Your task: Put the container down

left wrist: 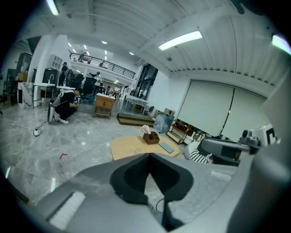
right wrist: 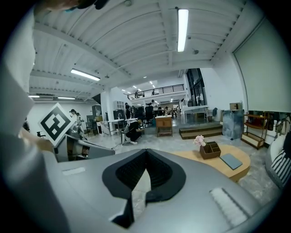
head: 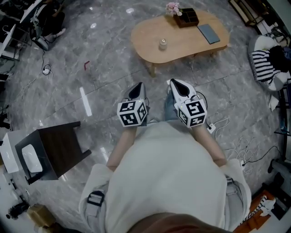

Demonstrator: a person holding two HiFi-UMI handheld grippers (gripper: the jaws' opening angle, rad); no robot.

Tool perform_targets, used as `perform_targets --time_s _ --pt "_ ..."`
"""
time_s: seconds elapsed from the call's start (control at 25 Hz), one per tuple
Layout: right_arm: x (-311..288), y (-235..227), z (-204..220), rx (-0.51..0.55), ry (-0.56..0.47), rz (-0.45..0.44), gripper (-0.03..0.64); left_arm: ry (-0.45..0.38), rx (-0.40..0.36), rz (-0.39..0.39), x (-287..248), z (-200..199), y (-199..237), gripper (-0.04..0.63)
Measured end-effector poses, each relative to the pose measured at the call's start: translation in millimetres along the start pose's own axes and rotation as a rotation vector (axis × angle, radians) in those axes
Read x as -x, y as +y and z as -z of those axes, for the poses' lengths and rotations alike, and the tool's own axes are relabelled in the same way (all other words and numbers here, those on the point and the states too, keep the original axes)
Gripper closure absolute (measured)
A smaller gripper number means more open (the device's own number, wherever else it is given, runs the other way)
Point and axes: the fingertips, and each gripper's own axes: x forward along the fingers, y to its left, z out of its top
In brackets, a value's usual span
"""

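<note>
Left gripper (head: pixel 138 87): jaws closed tip to tip, nothing between them; held before the person's torso, marker cube toward the body. Right gripper (head: pixel 176 83): just beside the left one, jaws likewise together and empty. Floor (head: pixel 104 68): grey polished stone, below both grippers. Side table (head: pixel 59 145): dark, on the left gripper's outer side and back toward the person; a white item (head: pixel 32 158) lies on it (kind not clear). Table (head: pixel 145 34): light wood, rounded, ahead of both grippers and well apart from them. Container (head: pixel 163 44): small clear jar, upright on the table's near part, roughly in line with the gap between the grippers, touched by neither. Slab (head: pixel 208 33): flat, dark, on the table beyond the container, toward the right gripper's side. Box (head: pixel 188 18): dark wood with compartments, at the table's far edge; pink flowers (head: pixel 173 7) at its end. Cushion (head: pixel 263 63): striped, on the floor well out to the right gripper's side.
</note>
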Motion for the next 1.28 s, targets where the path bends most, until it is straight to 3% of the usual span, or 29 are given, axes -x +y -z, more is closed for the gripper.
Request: perform_targets --time_s 1.28 --pt "-7.2 6.3 -5.2 0.009 0.009 -0.007 0.62 0.004 0.028 0.012 -2.6 0.1 6.2 0.594"
